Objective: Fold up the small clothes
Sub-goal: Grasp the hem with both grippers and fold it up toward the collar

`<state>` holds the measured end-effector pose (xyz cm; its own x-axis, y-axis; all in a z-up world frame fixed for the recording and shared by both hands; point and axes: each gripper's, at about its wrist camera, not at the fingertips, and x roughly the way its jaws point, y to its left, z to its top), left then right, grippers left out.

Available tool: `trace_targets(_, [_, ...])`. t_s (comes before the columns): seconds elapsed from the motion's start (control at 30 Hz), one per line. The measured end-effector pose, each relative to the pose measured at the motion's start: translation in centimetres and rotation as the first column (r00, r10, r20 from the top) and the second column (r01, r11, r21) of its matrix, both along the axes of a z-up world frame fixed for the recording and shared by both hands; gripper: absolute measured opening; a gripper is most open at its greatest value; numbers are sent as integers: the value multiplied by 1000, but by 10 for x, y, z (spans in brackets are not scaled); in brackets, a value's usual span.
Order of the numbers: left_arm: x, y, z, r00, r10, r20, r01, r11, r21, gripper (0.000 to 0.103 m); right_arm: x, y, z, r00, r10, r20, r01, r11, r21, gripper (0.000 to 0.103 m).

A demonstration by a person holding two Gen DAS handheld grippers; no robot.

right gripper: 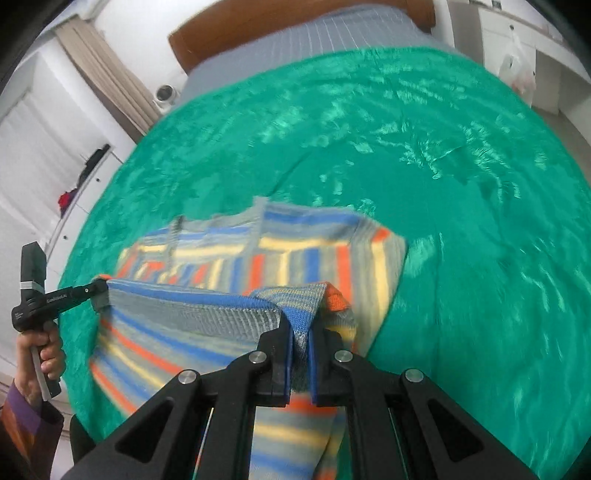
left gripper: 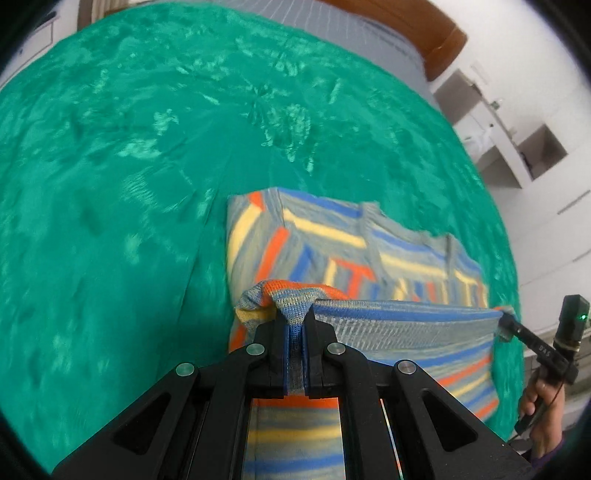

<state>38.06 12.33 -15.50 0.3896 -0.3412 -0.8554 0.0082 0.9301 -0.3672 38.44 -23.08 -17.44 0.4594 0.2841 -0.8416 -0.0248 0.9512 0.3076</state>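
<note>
Sweater (left gripper: 332, 236) on blanket (left gripper: 129, 166); near hem betw. both grippers.

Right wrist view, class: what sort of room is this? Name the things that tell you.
Most likely a bedroom. A bed with a wooden headboard and grey mattress is covered by a green blanket, curtains hang at the left, and a striped sweater lies on the blanket.
</note>
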Motion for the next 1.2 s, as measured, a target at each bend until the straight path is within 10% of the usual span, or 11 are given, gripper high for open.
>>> trace_targets(0.3, [31,-8,-22,998,-23,-51,24,999,21,8,42,-18,-39,998,12,-67,-5,994,105,9])
trace_targets(0.4, [51,5,-6,1000,24,-10,-25,997,-73,13,48,-42,-29,997,-72,-26,76,975,208,27])
trace_targets(0.5, [52,31,19,985,154,82,-147,986,-80,59,36,-68,-2,978,-196,69,176,958,225,46])
trace_targets(0.83, [-2,33,12,994,-17,104,15,1000,25,63,2,-8,1,991,131,3,-131,990,-47,46])
trace_targets(1.0, [2,10,-10,994,-75,82,72,996,48,62,16,-18,-17,998,67,17,-65,993,-94,46])
trace_targets(1.1, [3,5,-22,997,-39,73,33,996,87,59,30,-21,-29,996,88,-11,-88,993,-79,38])
trace_targets(1.13, [2,6,-25,997,-19,72,12,996,86,56,34,-18,-32,995,99,-31,-102,992,-79,5])
trace_targets(1.2, [1,14,-27,996,35,84,-43,994,96,44,34,-21,-35,996,82,-42,-86,990,-115,3])
